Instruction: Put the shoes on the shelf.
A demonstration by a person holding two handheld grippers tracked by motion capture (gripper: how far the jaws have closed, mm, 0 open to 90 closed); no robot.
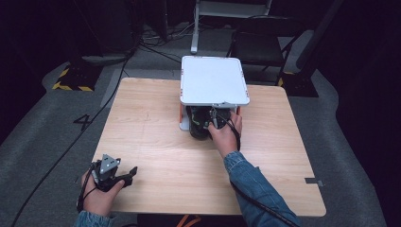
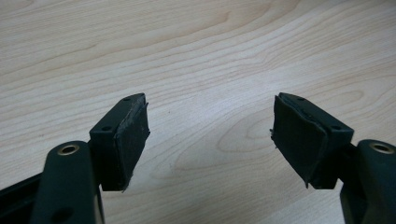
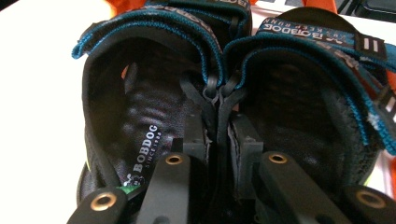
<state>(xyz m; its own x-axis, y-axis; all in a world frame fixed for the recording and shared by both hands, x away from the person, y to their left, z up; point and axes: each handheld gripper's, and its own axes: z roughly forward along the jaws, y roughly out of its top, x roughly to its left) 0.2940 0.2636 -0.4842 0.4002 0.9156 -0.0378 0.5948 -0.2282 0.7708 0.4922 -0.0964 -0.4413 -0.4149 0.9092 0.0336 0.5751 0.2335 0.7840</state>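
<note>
The high view is looking forward and down from above the person's side, taking in the whole wooden table (image 1: 156,142) and the white rack (image 1: 213,80) at its far edge. The left gripper view is pointing low and close over bare tabletop (image 2: 196,60), sharing that wood with the high view. The right gripper view is sitting very near the pair of black shoes (image 3: 154,116), which are appearing under the rack from above (image 1: 201,124).

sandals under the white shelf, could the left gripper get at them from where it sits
Probably not as it stands. The left gripper rests open at the table's near left corner, far from the sandals, and the right gripper already pinches their heel straps together under the white shelf.
</note>
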